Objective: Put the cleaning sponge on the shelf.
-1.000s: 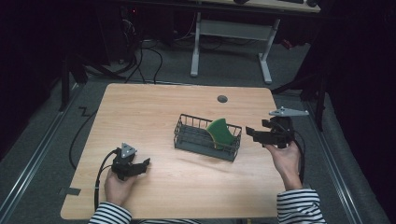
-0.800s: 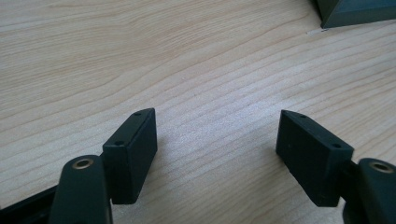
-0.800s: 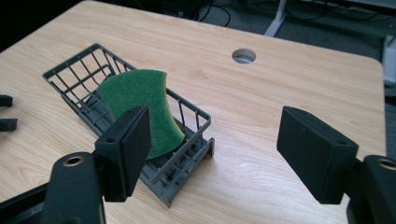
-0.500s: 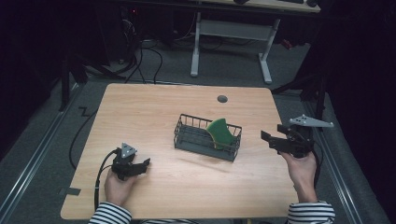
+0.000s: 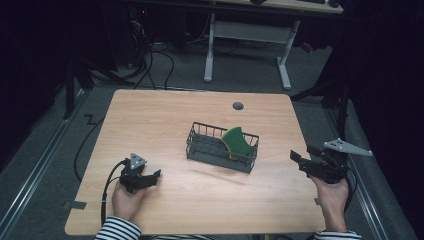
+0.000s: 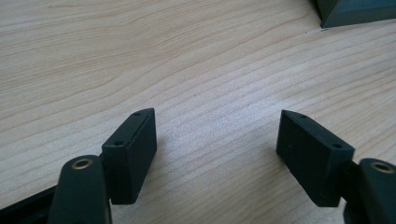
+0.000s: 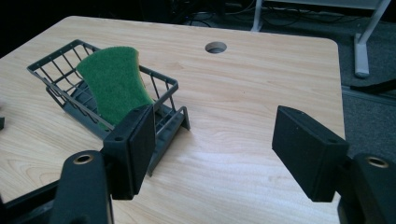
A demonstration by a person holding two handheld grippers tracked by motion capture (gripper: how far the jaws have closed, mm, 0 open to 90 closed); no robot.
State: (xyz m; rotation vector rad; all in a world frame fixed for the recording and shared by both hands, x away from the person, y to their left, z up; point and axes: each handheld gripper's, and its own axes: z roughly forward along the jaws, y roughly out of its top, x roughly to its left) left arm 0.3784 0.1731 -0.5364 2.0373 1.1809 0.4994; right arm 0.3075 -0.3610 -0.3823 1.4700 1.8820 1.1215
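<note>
- The green sponge stands on its edge inside the wire basket, at the basket's right end.
- The placing step looks done; next, I think, the hands only need to rest.
- The right claw, right of the basket, is released and empty; its jaws have just been closing slightly.
- The left claw, left of the basket and low over the worktop, is released too.

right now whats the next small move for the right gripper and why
Probably settle the right gripper at the table edge: its fingers stand open with nothing between them, apart from the wire basket, where the green sponge already leans.
</note>
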